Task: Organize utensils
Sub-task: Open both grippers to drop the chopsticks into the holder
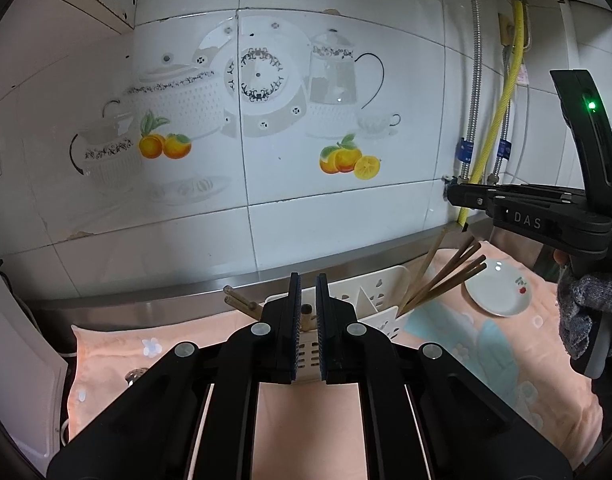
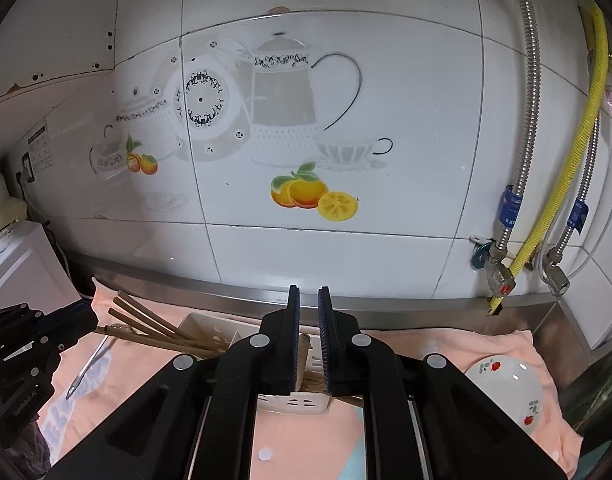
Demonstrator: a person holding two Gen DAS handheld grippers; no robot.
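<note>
Right tongs slightly parted at lower centre over the white caddy; chopsticks lean left; saucer lower right

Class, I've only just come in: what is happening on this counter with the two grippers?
A person is sorting utensils into a white slotted holder on a peach cloth. Several wooden chopsticks already stand in it, leaning over its rim. The left gripper and right gripper both hover above the holder, jaws slightly apart, with nothing clearly gripped. A small white dish sits off to the right.
</note>
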